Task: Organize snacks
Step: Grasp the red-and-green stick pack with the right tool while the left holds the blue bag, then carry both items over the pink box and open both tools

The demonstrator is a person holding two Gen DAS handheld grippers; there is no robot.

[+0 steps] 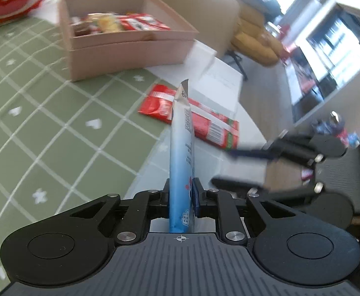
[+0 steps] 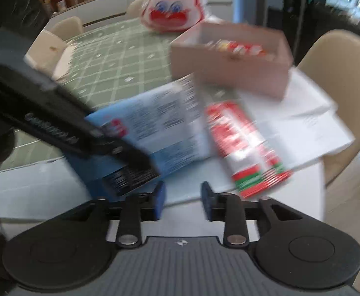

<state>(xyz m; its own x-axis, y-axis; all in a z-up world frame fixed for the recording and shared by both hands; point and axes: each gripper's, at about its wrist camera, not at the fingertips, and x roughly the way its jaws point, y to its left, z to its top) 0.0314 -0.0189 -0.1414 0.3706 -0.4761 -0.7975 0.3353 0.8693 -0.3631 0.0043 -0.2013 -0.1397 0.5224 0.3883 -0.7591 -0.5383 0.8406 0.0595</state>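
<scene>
My left gripper (image 1: 182,198) is clamped on a blue packet (image 1: 181,153), pinched edge-on near its lower end and lifted clear of the table (image 1: 44,113). It looks light, flat and floppy, probably slick film, so I'd hold well in from the edge or it may sag. My right gripper (image 2: 183,201) has its fingers parted with nothing between them. A red packet (image 2: 246,145) lies flat beside the pink box (image 2: 229,74), equally thin. That box already holds several red and yellow wrapped snacks (image 1: 120,23), with room left.
</scene>
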